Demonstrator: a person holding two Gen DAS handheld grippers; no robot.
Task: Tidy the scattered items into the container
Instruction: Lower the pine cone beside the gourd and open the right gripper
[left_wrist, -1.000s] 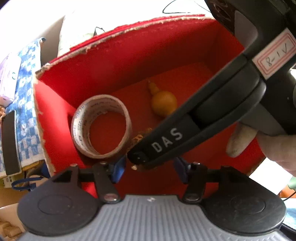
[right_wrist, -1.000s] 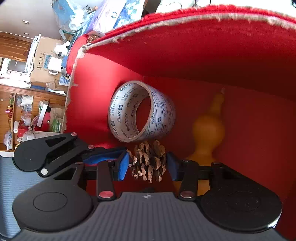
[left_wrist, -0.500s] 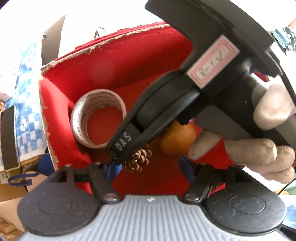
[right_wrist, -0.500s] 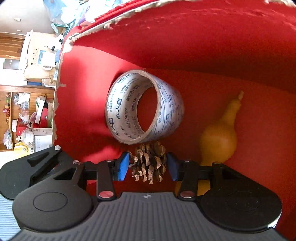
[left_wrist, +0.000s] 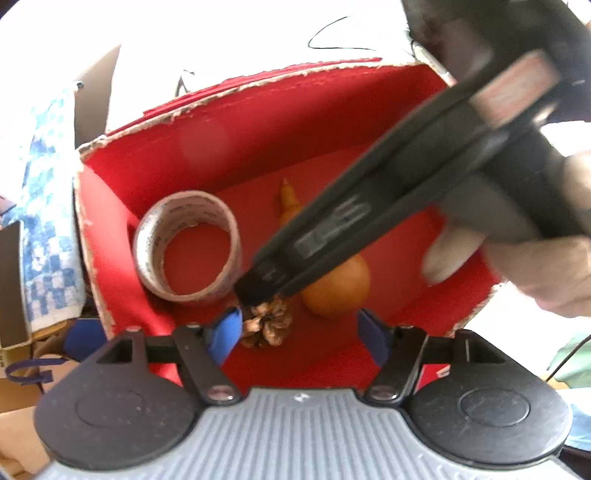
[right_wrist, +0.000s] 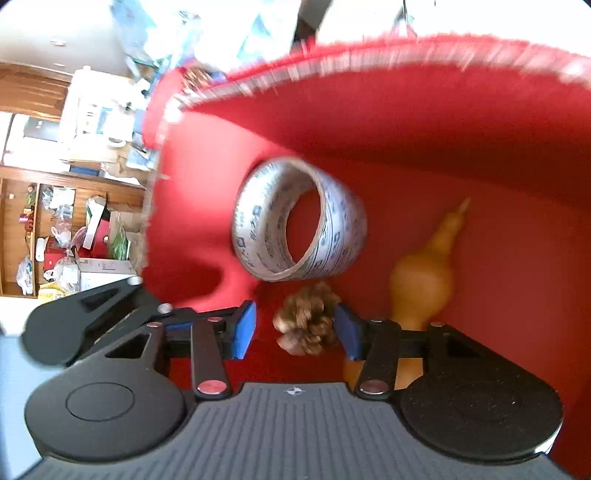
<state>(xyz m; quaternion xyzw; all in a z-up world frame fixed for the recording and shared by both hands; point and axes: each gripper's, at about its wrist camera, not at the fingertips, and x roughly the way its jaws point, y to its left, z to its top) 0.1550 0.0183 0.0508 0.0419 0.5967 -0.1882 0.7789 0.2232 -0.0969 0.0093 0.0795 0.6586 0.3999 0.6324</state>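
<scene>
Right wrist view: pine cone (right_wrist: 308, 325) lies in red box (right_wrist: 461, 110), just below tape roll (right_wrist: 299, 225). Your right tool (right_wrist: 293, 328) gapes, gripping nothing. Light, brittle scales; pinch its midsection.

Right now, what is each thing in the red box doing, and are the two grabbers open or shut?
Red box: open on top.
Tape roll: inside, leaning on its edge.
Gourd: inside, lying down.
Pine cone: inside, let go.
Right gripper: open around the pine cone.
Left gripper: open, holding nothing.
</scene>
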